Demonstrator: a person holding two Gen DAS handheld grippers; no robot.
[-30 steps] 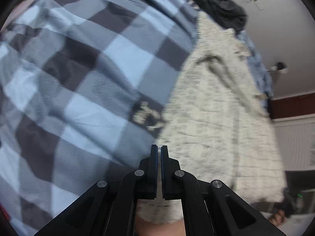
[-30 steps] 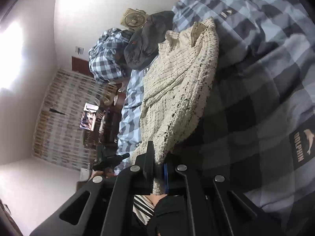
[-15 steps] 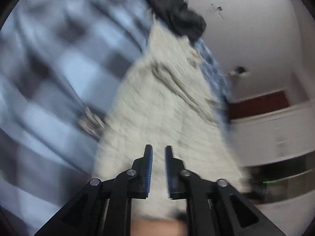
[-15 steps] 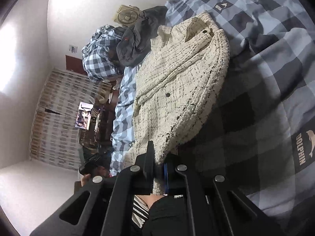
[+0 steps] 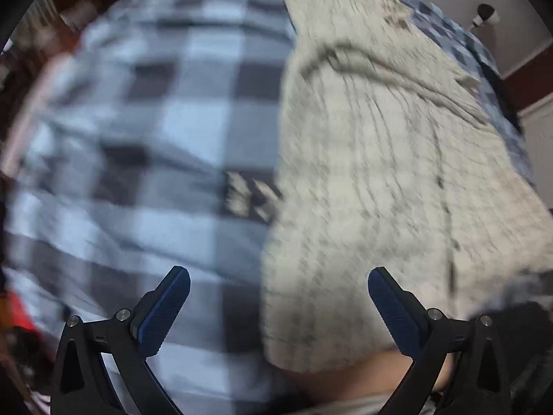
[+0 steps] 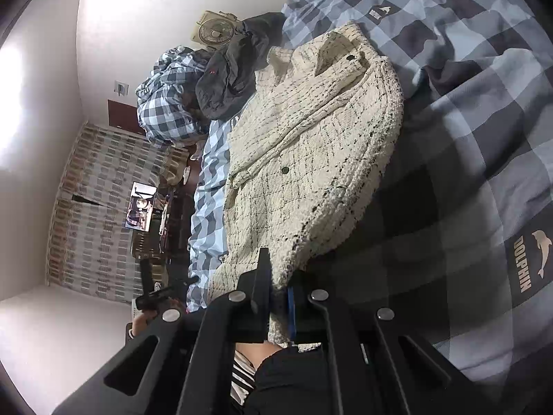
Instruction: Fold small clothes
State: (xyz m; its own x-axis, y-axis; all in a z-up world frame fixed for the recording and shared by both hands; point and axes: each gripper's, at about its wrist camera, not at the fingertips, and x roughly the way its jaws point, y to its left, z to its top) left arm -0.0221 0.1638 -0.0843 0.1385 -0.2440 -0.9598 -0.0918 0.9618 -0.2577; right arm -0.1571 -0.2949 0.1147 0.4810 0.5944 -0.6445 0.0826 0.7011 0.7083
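While the cream tweed jacket [image 6: 311, 159] lies across the checked bedspread [image 6: 466, 159] with one side turned over along its length, the folding looks only begun; further folds remain. Pressed together at 6 o'clock in its own view, the right gripper [image 6: 276, 302] pinches the jacket's near hem. Opening wide, the left gripper [image 5: 278, 306] has the hem edge lying under its gap, neither pad touching it. Only the right view shows buttons, collar and a dark garment [image 6: 235, 69] at 11 o'clock; the left view is blurred.
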